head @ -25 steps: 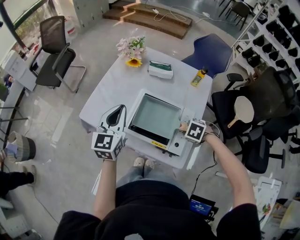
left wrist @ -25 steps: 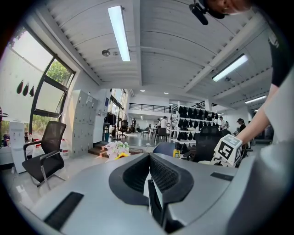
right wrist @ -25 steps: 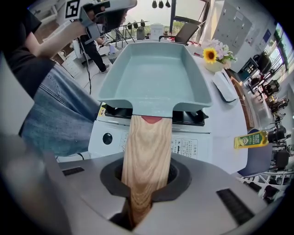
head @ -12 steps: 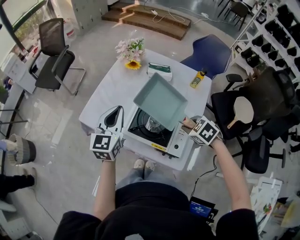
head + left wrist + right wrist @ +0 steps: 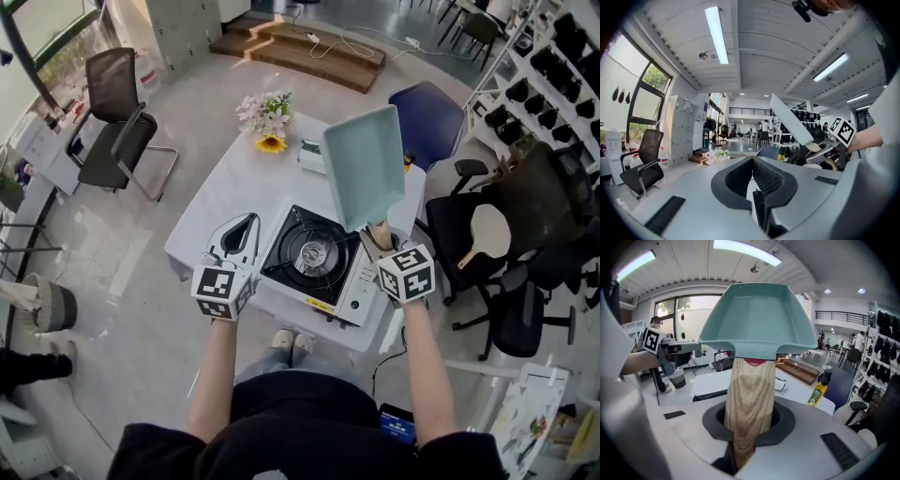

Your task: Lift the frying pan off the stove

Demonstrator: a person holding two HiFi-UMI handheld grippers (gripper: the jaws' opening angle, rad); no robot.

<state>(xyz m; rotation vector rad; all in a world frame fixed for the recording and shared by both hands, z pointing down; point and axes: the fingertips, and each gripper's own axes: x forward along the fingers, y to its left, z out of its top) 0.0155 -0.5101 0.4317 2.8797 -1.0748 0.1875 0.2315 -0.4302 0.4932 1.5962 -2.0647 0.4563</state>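
Note:
A teal square frying pan [image 5: 364,167] with a wooden handle [image 5: 378,234] hangs tilted up in the air, above the stove's right side. My right gripper [image 5: 382,244] is shut on that handle. In the right gripper view the handle [image 5: 750,399] runs up out of the jaws to the pan [image 5: 754,319]. The black-topped gas stove [image 5: 314,255] sits on the white table [image 5: 220,187] with its burner bare. My left gripper [image 5: 239,230] stays left of the stove, shut and holding nothing. From the left gripper view the pan [image 5: 790,119] shows edge-on at the right.
On the table's far side stand a bunch of flowers [image 5: 267,117], a green-and-white box [image 5: 311,155] and a yellow bottle [image 5: 819,390]. A blue chair [image 5: 427,112] and black office chairs [image 5: 478,225] crowd the right; another chair [image 5: 117,122] stands at the left.
The pan went from lying flat on the stove to raised and tipped up on its handle, baring the burner. My right gripper rose with it. The left gripper barely moved.

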